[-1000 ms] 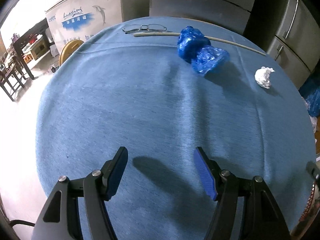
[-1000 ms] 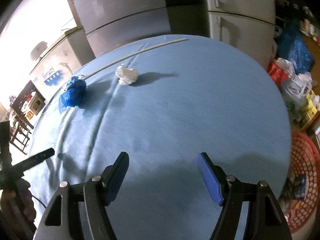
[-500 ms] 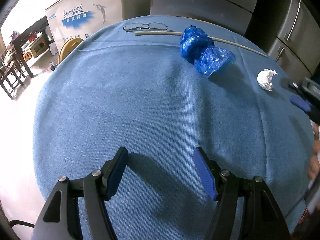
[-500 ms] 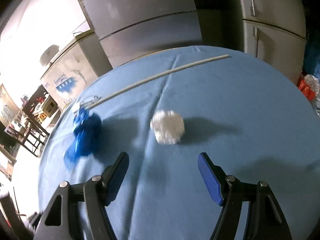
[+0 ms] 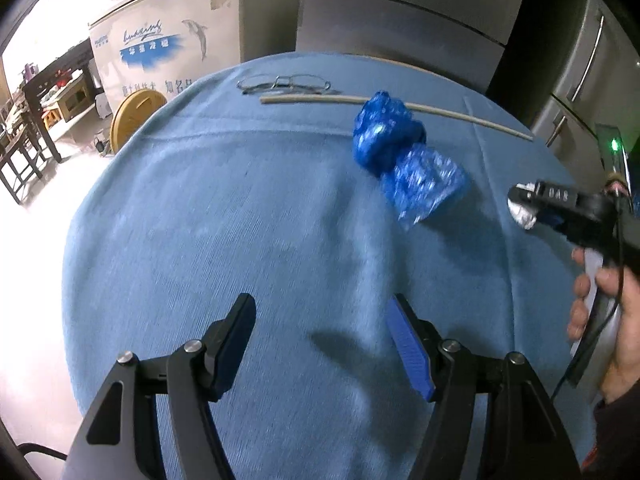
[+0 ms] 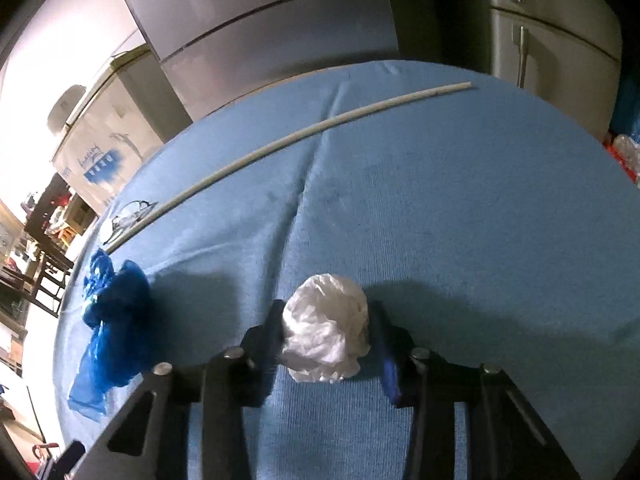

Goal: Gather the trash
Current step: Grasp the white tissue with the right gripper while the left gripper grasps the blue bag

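Fridges [image 5: 400, 12]: grey metal doors stand behind the far edge of the desk; a second unit with bar handles stands to the right.
Freezer [image 5: 168, 36]: white chest with blue lettering and a dolphin mark, on the floor at far left, beyond the desk.
Desk [image 5: 240, 220]: round, covered by a blue cloth with creases; carries all items listed below.
Left gripper [image 5: 320, 344]: hovers above bare cloth at the near edge; fingers spread apart, nothing between them, pads clear of the cloth.
Right gripper [image 6: 326, 340]: low over the desk; fingers closing on the white wad, one finger [image 6: 266, 332] pressed against each side of it. In the left wrist view it enters from the right, with a hand [image 5: 612, 312] on its handle.
Rod [image 6: 288, 140]: long, thin, pale; lies across the far part of the desk, one end beside the glasses.
Blue bag [image 5: 404, 156]: crumpled blue plastic in two lumps; lies on the cloth, far end touching or overlapping the rod, left of the white wad and apart from it.
White wad [image 6: 326, 336]: crumpled white plastic or paper; rests on the desk between the right fingers, gripped on both sides.
Glasses [image 5: 284, 82]: thin wire frame, near the far edge, just behind the rod end.
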Available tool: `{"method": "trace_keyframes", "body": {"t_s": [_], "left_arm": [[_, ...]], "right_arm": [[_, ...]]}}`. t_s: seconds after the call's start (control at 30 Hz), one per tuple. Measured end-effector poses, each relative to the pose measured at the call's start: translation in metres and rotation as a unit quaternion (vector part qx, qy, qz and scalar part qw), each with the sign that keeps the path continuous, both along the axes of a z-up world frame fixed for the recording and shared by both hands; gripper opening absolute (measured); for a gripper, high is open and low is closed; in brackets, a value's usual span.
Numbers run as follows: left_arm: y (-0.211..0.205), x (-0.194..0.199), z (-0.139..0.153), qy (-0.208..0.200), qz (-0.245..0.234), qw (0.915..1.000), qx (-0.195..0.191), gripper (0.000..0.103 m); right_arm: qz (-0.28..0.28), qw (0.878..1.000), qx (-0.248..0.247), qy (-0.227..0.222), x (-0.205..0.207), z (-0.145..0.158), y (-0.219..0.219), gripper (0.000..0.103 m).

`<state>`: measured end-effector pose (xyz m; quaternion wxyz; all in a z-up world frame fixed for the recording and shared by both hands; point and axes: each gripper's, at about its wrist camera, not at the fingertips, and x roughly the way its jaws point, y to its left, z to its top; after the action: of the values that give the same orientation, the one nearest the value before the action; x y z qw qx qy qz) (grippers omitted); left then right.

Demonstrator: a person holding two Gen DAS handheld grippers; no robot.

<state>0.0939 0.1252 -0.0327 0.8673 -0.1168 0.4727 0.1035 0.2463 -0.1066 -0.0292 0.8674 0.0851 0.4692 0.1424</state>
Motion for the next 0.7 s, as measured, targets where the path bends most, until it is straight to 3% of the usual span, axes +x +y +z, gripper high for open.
{"method": "trace_keyframes", "body": {"t_s": [0.2, 0.47, 0.7], "left_arm": [[-0.008, 0.027, 0.013, -0.020, -0.011, 0.9997, 0.002, 0.069], [-0.018, 0.089, 0.026, -0.032, -0.020, 0.9992, -0.011, 0.069], [-0.024, 0.151, 0.018, -0.013, -0.023, 0.9996, -0.002, 0.073]], "right_arm": [[0.021, 0.999, -0.014, -0.025, -0.039, 0.012, -0.012, 0.038], [0.014, 1.000, 0.024, -0.012, -0.107, 0.011, -0.049, 0.038], [0.003, 0.999, 0.036, -0.008, -0.138, 0.014, -0.077, 0.038]]}}
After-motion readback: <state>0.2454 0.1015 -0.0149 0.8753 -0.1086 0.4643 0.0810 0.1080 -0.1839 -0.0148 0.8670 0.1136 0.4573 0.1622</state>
